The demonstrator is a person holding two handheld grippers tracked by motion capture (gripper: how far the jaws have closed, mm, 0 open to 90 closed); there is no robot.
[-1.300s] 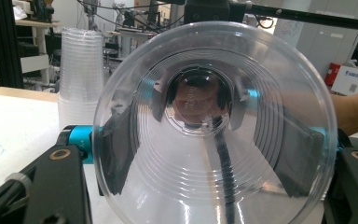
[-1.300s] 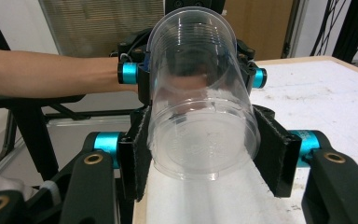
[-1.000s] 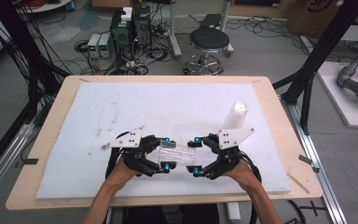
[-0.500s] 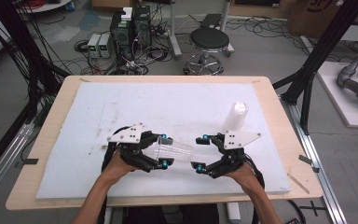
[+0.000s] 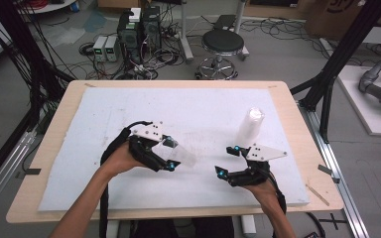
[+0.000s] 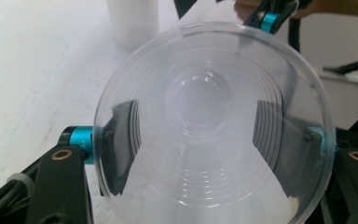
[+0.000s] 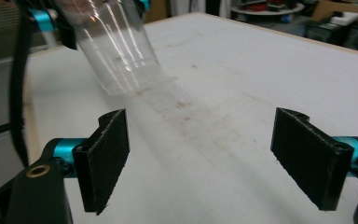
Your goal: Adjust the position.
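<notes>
My left gripper (image 5: 171, 154) is clamped on a clear, ribbed plastic cup (image 6: 212, 121), held tilted just above the white foam-covered table (image 5: 79, 148), its mouth facing my camera and a pad pressing each side of the wall. My right gripper (image 7: 205, 158) hangs empty, jaws spread wide. A tall stack of clear plastic cups (image 5: 249, 125) stands beyond it — likely the source. I'd squeeze gently — thin walls buckle — and set the base down flat before releasing.
</notes>
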